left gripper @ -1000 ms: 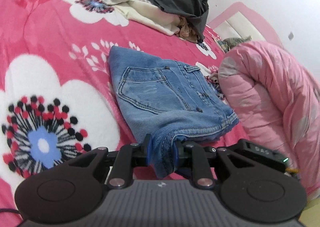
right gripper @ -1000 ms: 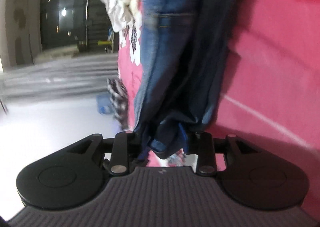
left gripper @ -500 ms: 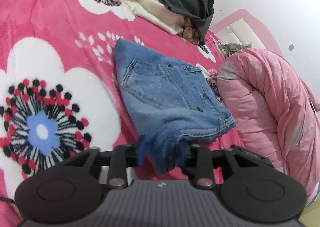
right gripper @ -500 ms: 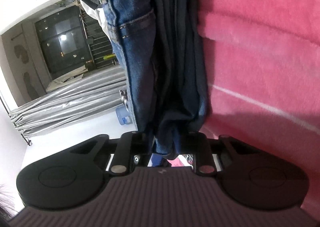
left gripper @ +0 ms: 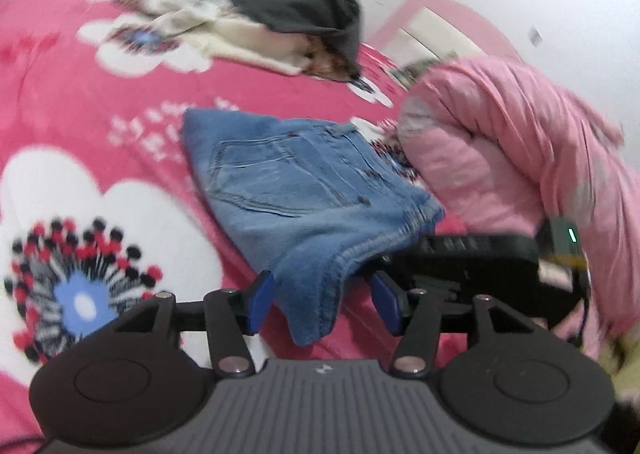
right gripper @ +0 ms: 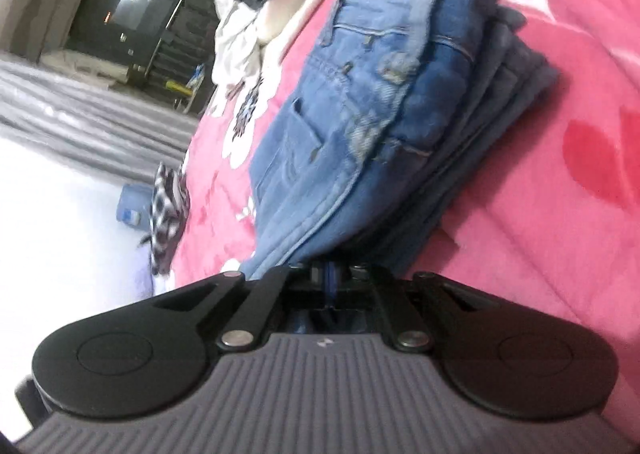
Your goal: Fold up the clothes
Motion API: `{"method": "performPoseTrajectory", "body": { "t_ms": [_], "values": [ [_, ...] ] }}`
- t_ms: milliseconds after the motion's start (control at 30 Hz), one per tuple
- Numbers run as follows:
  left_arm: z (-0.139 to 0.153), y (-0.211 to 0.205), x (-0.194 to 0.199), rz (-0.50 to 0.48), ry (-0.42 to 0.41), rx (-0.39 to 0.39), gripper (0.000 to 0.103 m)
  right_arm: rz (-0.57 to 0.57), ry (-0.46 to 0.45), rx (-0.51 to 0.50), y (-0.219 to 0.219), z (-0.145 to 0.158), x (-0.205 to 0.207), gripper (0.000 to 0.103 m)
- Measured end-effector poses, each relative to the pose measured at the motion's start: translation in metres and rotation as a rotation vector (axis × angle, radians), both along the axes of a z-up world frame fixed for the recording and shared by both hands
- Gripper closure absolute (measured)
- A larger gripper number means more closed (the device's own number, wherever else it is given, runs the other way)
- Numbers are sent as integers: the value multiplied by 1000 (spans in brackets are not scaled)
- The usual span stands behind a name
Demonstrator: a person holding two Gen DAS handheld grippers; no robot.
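Note:
Folded blue jeans (left gripper: 304, 181) lie in a stack on the pink flowered blanket (left gripper: 80, 93). My left gripper (left gripper: 323, 304) is at their near corner and its jaws are opening. The denim corner lies between the blue pads (left gripper: 260, 300), which do not press it. To its right, the black housing of the right tool (left gripper: 480, 254) rests against the jeans' side. In the right wrist view the jeans (right gripper: 360, 101) show their layered edge. My right gripper (right gripper: 330, 280) is shut just short of that edge, pads together with nothing between them.
A pile of unfolded clothes (left gripper: 260, 21), cream and dark grey, sits at the blanket's far side. A rolled pink quilt (left gripper: 500, 141) bounds the jeans on the right. In the right wrist view the bed's edge drops to a white floor with a checked cloth (right gripper: 168, 197).
The left jaws, shut on the jeans' corner before, have spread apart. The right jaws let go of the denim fold and shut empty. The right view has rolled and the jeans now lie flat.

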State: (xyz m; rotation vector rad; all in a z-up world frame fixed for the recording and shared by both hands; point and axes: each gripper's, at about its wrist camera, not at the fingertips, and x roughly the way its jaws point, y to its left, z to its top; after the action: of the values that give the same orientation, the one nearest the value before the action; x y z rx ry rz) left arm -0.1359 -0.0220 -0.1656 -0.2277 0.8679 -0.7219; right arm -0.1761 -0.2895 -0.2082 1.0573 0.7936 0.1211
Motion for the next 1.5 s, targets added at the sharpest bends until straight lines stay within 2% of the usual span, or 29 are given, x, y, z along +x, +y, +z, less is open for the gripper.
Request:
{"method": "performPoseTrajectory", "body": {
  "t_ms": [67, 133, 233, 367, 467, 533, 600, 767, 867, 1000, 1200, 1500],
  "values": [
    [3, -6, -6, -22, -54, 56, 48, -6, 7, 23, -2, -2, -3, 103],
    [4, -7, -7, -18, -71, 74, 48, -6, 12, 41, -5, -2, -7, 103],
    [6, -1, -3, 0, -63, 53, 49, 27, 20, 122, -5, -3, -5, 100],
    [7, 6, 2, 20, -64, 48, 50, 23, 55, 317, -2, -16, -9, 98],
    [6, 8, 3, 22, -50, 34, 50, 6, 85, 439, 0, -31, -9, 90],
    [6, 9, 1, 21, -55, 34, 50, 16, 108, 479, 3, -38, -4, 84],
    [6, 10, 1, 22, -52, 27, 50, 4, 134, 502, 5, -43, -5, 83],
    [2, 16, 3, 36, -21, -7, 50, -21, 143, 597, 4, -57, -8, 83],
    [2, 20, 4, 49, -13, -21, 50, -46, 181, 647, 0, -64, -10, 85],
    [4, 26, 6, 65, -14, -23, 50, -86, 168, 611, -11, -58, -20, 82],
    [-1, 23, 7, 56, 8, -26, 50, -92, 187, 575, -6, -58, -15, 64],
    [-7, 16, 5, 37, 22, -33, 50, -89, 177, 598, 4, -67, -4, 64]
  ]
}}
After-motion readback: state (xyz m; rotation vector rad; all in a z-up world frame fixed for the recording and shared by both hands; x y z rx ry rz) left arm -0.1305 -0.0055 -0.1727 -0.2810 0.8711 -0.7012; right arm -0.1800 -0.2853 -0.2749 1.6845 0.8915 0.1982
